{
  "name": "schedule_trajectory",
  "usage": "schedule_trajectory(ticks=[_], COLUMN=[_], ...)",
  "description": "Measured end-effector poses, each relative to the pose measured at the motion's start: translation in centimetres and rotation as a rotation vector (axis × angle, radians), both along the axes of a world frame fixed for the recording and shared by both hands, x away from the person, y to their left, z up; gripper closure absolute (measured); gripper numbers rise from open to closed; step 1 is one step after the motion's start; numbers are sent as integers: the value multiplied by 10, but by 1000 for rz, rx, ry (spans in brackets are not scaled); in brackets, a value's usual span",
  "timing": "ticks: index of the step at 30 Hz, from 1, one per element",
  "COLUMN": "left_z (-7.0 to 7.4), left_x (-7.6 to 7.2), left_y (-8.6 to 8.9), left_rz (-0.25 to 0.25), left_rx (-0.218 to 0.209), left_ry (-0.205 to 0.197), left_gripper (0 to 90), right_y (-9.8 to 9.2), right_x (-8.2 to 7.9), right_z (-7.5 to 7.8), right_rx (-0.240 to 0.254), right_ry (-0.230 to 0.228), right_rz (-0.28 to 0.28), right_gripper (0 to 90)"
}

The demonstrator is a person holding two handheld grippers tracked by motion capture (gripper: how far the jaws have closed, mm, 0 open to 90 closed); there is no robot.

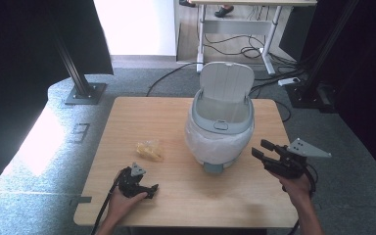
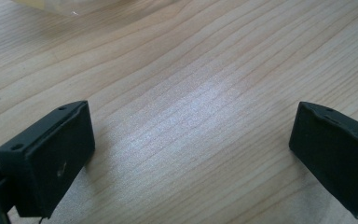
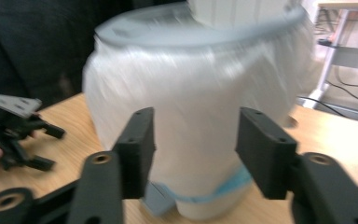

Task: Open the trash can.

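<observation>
A small grey bin (image 1: 220, 132) lined with a white bag stands on the wooden table (image 1: 142, 112), its lid (image 1: 226, 81) raised upright. A crumpled yellow wrapper (image 1: 149, 149) lies to the left of the bin. My left gripper (image 1: 152, 190) rests low near the table's front left and is open; in the left gripper view its jaws (image 2: 191, 140) stand wide over bare wood. My right gripper (image 1: 260, 148) hovers just right of the bin, open and pointing at it. In the right gripper view the bagged bin (image 3: 191, 93) is blurred beyond the spread jaws (image 3: 196, 140), with nothing between them.
A black stand base (image 1: 84, 93) sits on the carpet off the table's far left corner. Behind the table are a white desk frame (image 1: 235, 27), loose cables (image 1: 240, 49) and a power strip (image 1: 289, 81). The other gripper (image 3: 55, 148) appears at the left of the right gripper view.
</observation>
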State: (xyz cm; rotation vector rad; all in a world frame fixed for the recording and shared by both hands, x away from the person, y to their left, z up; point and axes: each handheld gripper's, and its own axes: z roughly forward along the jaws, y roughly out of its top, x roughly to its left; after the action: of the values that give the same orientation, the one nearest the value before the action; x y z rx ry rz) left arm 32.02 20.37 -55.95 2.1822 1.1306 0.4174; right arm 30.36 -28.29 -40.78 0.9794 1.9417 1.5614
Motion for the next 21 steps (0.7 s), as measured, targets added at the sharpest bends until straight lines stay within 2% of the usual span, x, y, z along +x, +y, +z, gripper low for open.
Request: schedule_trajectory(ticks=[2, 6, 11, 16, 21], left_z=[0, 0, 0, 0, 0], left_x=[0, 0, 0, 0, 0], left_y=[0, 0, 0, 0, 0], left_rz=[0, 0, 0, 0, 0], left_rx=[0, 0, 0, 0, 0], left_ry=[0, 0, 0, 0, 0], left_gripper=[0, 0, 0, 0, 0], right_y=[-3, -7, -8, -11, -16], right_x=[-4, -11, -17, -17, -15], right_z=[-12, -34, -55, -71, -84], right_rx=[-9, -20, -66, -38, -49], right_ry=[2, 27, 61, 99, 132], right_rz=[-33, -31, -60, -82, -101], right_gripper=[387, 376, 376, 376, 376])
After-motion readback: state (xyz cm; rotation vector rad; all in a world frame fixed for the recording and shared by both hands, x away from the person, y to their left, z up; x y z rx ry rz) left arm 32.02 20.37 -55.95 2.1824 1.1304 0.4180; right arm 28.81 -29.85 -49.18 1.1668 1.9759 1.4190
